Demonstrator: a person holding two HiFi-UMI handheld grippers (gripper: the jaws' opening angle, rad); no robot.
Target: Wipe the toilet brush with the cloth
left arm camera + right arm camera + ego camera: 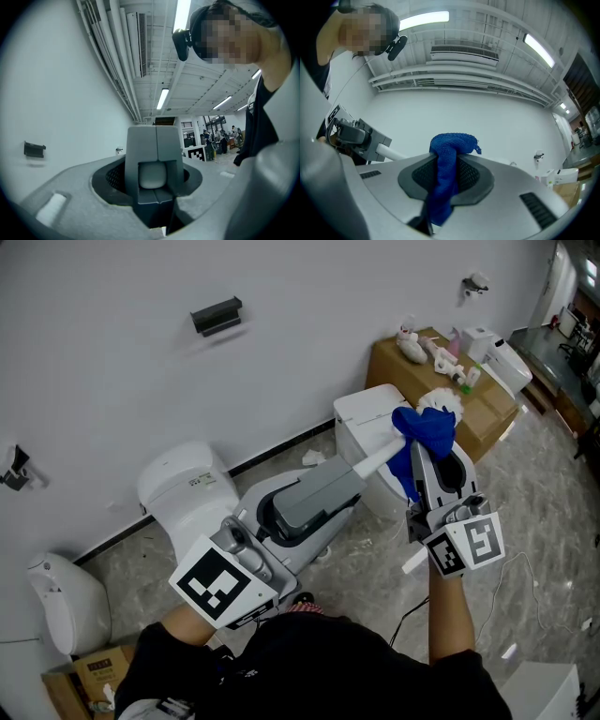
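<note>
As left claw (pixel 352 474) clenches toilet brush (pixel 382 454) and right claw (pixel 424 454) cloth (pixel 427 427) (blue), toilets (pixel 187 486) stand on marbled floor (pixel 534 493).

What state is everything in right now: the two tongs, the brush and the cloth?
Left tongs: shut on the toilet brush's handle.
Right tongs: shut on the cloth.
Toilet brush: held off the floor, roughly level, with its white head by the cloth.
Cloth: blue, bunched up, lying against the brush near its head.
</note>
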